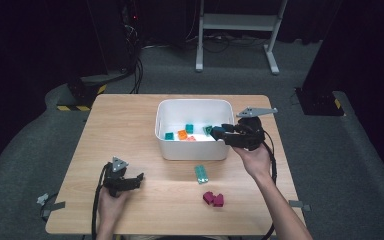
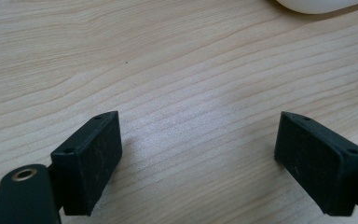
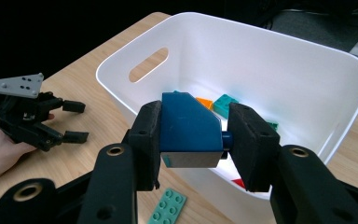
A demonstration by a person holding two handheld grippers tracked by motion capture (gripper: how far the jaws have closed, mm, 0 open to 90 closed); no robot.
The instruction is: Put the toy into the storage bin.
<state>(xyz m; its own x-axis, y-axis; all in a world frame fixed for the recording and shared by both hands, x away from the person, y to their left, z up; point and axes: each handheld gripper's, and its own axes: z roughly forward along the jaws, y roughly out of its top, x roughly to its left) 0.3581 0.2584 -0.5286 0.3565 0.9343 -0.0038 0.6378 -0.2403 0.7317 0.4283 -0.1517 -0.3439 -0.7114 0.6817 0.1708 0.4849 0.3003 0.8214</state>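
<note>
A white bin (image 1: 194, 147) (image 3: 307, 56) stands at the middle of the wooden table, and several small teal and orange bricks (image 1: 182, 134) (image 3: 225, 104) lie inside it. My right gripper (image 1: 216, 132) (image 3: 193, 135) hovers over the bin's right rim, shut on a dark blue sloped brick (image 3: 186, 128) (image 1: 217, 132). Far to the left, near the table's front, my left gripper (image 1: 139, 179) (image 2: 196, 158) rests open with nothing between its jaws; it also appears at a distance in the right gripper view (image 3: 72, 122).
A teal flat plate (image 1: 201, 174) (image 3: 168, 206) lies on the table just in front of the bin. Two magenta bricks (image 1: 213, 199) sit closer to the front edge. Beyond the table is dark floor with a metal stand (image 1: 237, 22) and cables.
</note>
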